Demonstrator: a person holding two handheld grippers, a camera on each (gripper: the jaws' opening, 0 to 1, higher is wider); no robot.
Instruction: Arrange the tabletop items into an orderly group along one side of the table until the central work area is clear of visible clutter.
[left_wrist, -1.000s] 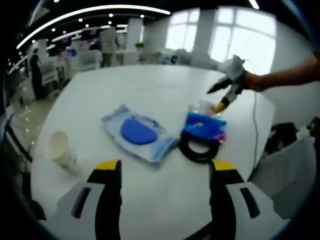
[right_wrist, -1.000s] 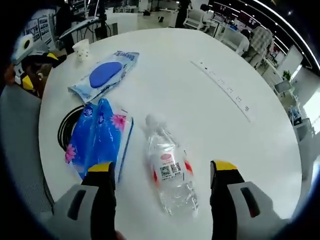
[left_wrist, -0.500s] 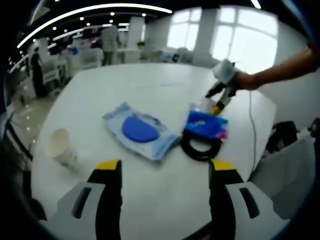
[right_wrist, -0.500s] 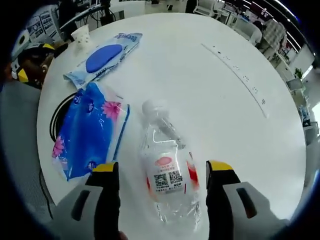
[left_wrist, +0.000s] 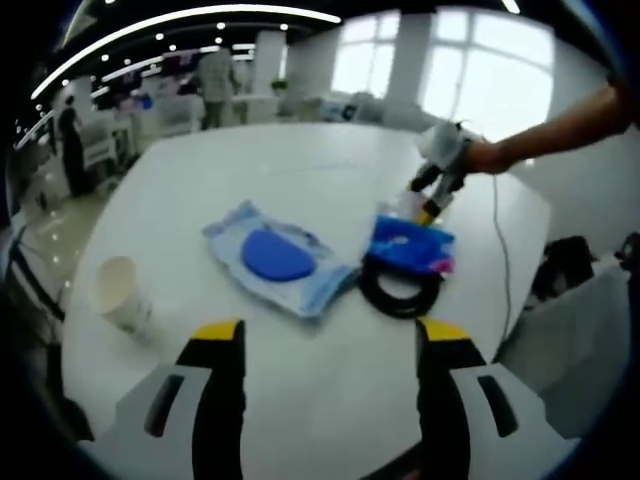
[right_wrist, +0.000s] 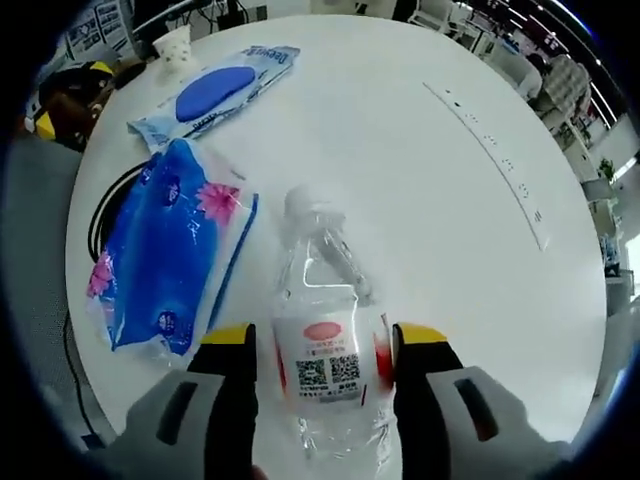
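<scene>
Two views share one round white table (left_wrist: 300, 400) in a bright open office with ceiling light strips. Across my left view sit a paper cup (left_wrist: 120, 296), wipes pack (left_wrist: 275, 258), black ring (left_wrist: 400, 295); my left gripper (left_wrist: 330, 345) gapes wide. At lower centre of my right view, my right gripper (right_wrist: 323, 345) hugs the lying water bottle (right_wrist: 325, 330), the blue tissue pack (right_wrist: 165, 250) to its left.

Clear, seemingly plastic bottle (right_wrist: 330, 350); glossy table (right_wrist: 420, 190)
</scene>
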